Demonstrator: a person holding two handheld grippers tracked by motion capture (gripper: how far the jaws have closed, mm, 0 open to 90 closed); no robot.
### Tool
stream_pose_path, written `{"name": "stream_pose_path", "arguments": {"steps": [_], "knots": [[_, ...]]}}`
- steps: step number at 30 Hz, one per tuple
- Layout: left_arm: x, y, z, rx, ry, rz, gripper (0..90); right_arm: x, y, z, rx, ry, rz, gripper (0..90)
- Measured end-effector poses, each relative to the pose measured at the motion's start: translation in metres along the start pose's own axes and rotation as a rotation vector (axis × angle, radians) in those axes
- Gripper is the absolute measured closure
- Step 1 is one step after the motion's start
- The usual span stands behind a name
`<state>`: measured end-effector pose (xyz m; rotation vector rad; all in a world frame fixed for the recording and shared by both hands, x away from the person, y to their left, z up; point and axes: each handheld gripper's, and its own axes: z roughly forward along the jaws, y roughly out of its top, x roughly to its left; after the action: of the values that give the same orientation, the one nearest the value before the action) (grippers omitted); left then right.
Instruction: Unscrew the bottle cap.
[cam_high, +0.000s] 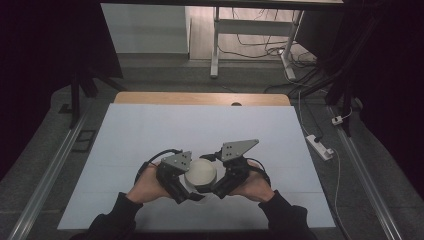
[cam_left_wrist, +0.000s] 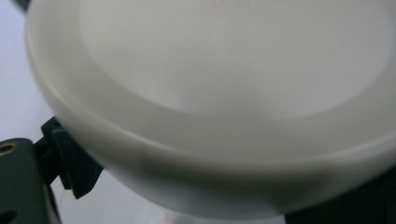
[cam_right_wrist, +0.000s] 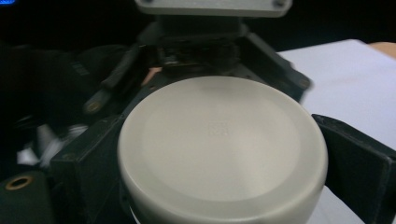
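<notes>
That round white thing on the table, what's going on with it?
A person holds the round white lid between two handheld grippers near the front of the pale blue table. The right gripper has a black jaw on each side of it. The left gripper is pressed close against it, though whether its jaws are clamping can't be told.

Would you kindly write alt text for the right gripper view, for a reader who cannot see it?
A round white lid sits close to the camera between the two black jaws of the right gripper, which close on its sides. Behind it the left gripper faces the camera, with the pale table cover at right.
</notes>
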<state>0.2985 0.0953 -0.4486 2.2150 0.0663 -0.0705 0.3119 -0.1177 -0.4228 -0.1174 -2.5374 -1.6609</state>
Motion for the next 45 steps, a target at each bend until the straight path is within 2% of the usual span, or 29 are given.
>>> {"name": "stream_pose_path", "arguments": {"steps": [4, 5, 6, 8, 11, 12, 13, 14, 15, 17, 18, 19, 22, 25, 26, 27, 29, 30, 33, 36, 39, 40, 42, 43, 44, 45], "knots": [[-0.006, 0.002, 0.003, 0.005, -0.054, 0.062, 7.6, 0.001, -0.003, -0.002, -0.008, 0.121, -0.064, 6.8], [-0.006, 0.002, 0.003, 0.005, -0.054, 0.062, 7.6, 0.001, -0.003, -0.002, -0.008, 0.121, -0.064, 6.8], [-0.007, 0.002, 0.005, 0.011, -0.052, 0.069, 7.5, 0.002, -0.004, -0.002, -0.004, 0.145, -0.08, 6.7], [-0.007, 0.002, 0.005, 0.011, -0.048, 0.063, 7.6, 0.002, -0.004, -0.001, 0.002, 0.137, -0.081, 6.6], [-0.004, 0.002, 0.003, -0.001, 0.006, 0.02, 7.5, 0.001, -0.003, -0.002, -0.02, 0.083, -0.042, 3.1], [-0.004, 0.002, 0.003, -0.001, 0.006, 0.02, 7.6, 0.0, -0.002, -0.002, -0.027, 0.056, -0.039, 0.1], [-0.003, 0.002, 0.003, -0.003, 0.026, 0.007, 7.6, 0.0, -0.002, -0.002, -0.027, 0.056, -0.039, 0.1], [-0.002, 0.002, 0.002, -0.001, 0.052, -0.014, 7.5, 0.0, -0.001, -0.003, -0.032, 0.031, -0.027, 0.0], [0.0, 0.001, 0.002, -0.003, 0.09, -0.047, 7.6, -0.001, 0.002, -0.006, -0.043, -0.044, -0.005, 0.0], [0.003, 0.001, 0.001, -0.001, 0.136, -0.084, 7.6, -0.002, 0.004, -0.009, -0.038, -0.11, 0.011, 0.0], [0.003, 0.001, 0.001, -0.001, 0.136, -0.084, 7.6, -0.002, 0.004, -0.009, -0.038, -0.11, 0.011, 0.0], [0.005, 0.0, 0.001, 0.002, 0.18, -0.115, 7.6, -0.002, 0.005, -0.01, -0.041, -0.193, 0.031, 0.0], [0.006, 0.0, 0.001, 0.009, 0.238, -0.153, 7.5, -0.001, 0.006, -0.008, -0.041, -0.267, 0.048, 0.0], [0.007, 0.0, 0.002, 0.01, 0.276, -0.183, 7.6, 0.001, 0.005, -0.002, -0.029, -0.329, 0.053, 0.0], [0.007, 0.0, 0.002, 0.01, 0.276, -0.183, 7.6, 0.002, 0.005, 0.0, -0.027, -0.347, 0.05, 0.0], [0.006, 0.001, 0.002, 0.013, 0.286, -0.189, 7.6, 0.002, 0.005, 0.0, -0.027, -0.347, 0.05, 0.0], [0.005, 0.002, 0.004, 0.022, 0.315, -0.205, 7.5, 0.005, 0.004, 0.005, -0.021, -0.386, 0.046, 0.0], [0.004, 0.003, 0.004, 0.023, 0.32, -0.206, 7.6, 0.005, 0.004, 0.007, -0.014, -0.388, 0.045, 0.0], [0.002, 0.006, 0.005, 0.027, 0.329, -0.2, 7.5, 0.006, 0.002, 0.011, -0.001, -0.405, 0.044, 2.0], [0.0, 0.007, 0.006, 0.028, 0.318, -0.189, 7.6, 0.006, 0.001, 0.011, -0.017, -0.374, 0.051, 6.4], [0.001, 0.006, 0.005, 0.032, 0.302, -0.172, 7.6, 0.008, 0.001, 0.01, -0.009, -0.361, 0.028, 6.9], [0.002, 0.006, 0.005, 0.028, 0.287, -0.164, 7.6, 0.007, 0.001, 0.01, -0.007, -0.348, 0.032, 7.0], [0.004, 0.003, 0.003, 0.013, 0.227, -0.149, 7.6, 0.006, 0.001, 0.008, -0.014, -0.312, 0.042, 7.1], [0.004, 0.003, 0.003, 0.013, 0.227, -0.149, 7.6, 0.006, 0.001, 0.008, -0.014, -0.312, 0.042, 7.1], [0.004, 0.002, 0.002, 0.005, 0.19, -0.129, 7.6, 0.004, 0.001, 0.006, -0.016, -0.26, 0.044, 7.1], [0.004, 0.002, 0.001, 0.006, 0.169, -0.12, 7.6, 0.004, 0.001, 0.006, -0.017, -0.244, 0.045, 7.1]]}}
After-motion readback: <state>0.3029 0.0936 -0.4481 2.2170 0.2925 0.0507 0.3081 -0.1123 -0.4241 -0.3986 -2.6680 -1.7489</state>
